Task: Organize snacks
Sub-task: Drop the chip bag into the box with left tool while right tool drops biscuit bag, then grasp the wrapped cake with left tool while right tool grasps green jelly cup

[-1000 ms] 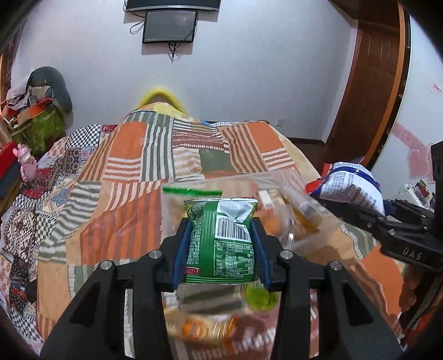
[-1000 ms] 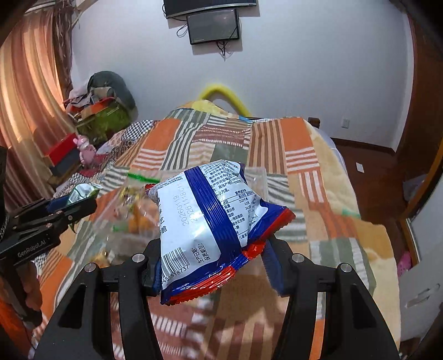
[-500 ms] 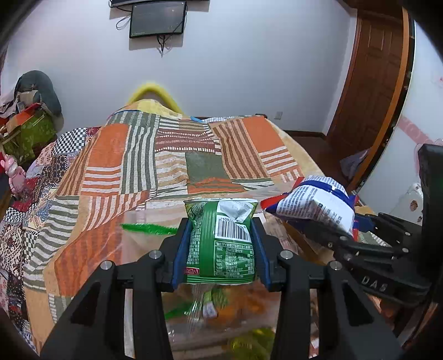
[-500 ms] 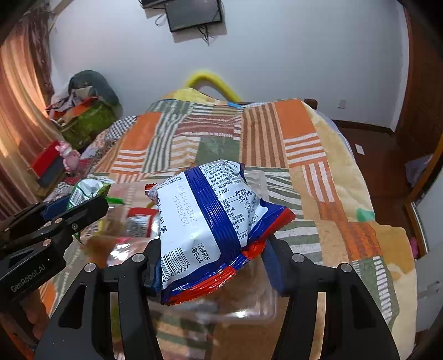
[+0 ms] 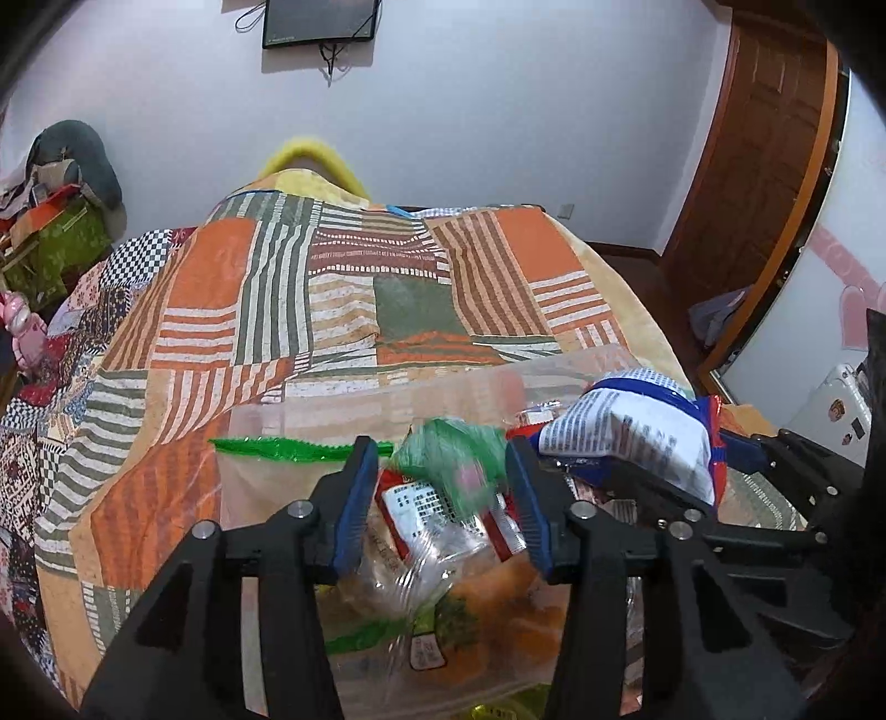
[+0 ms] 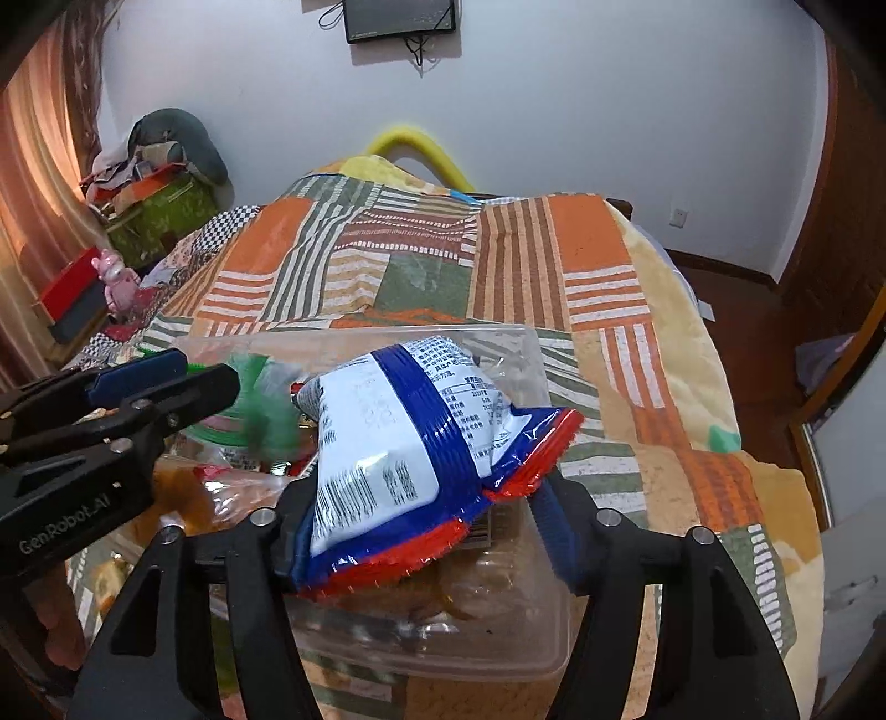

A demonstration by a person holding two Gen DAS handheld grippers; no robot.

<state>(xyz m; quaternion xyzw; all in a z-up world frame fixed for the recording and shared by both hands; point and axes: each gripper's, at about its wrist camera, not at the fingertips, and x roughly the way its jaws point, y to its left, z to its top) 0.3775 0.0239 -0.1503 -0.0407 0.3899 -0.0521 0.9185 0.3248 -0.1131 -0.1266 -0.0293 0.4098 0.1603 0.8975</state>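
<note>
A clear plastic bin (image 6: 531, 343) holding several snack packs sits on the patchwork bed. My left gripper (image 5: 443, 498) is open above it. A green snack pack (image 5: 451, 462) is blurred between its fingers, falling into the bin; it also shows in the right wrist view (image 6: 266, 410). My right gripper (image 6: 421, 531) holds a blue, white and red snack bag (image 6: 410, 443) over the bin; the bag leans against the left finger, and a gap shows at the right finger. The bag also shows in the left wrist view (image 5: 631, 426).
The patchwork blanket (image 5: 343, 299) covers the bed. A pile of clothes and boxes (image 6: 160, 183) stands at the far left, with a pink toy (image 6: 116, 277). A wooden door (image 5: 764, 144) is at the right. A screen (image 6: 401, 19) hangs on the wall.
My left gripper has opened and let go of the green pack, which drops into the bin. Both grippers have moved over the bin. The blue bag has tilted in my right gripper.
</note>
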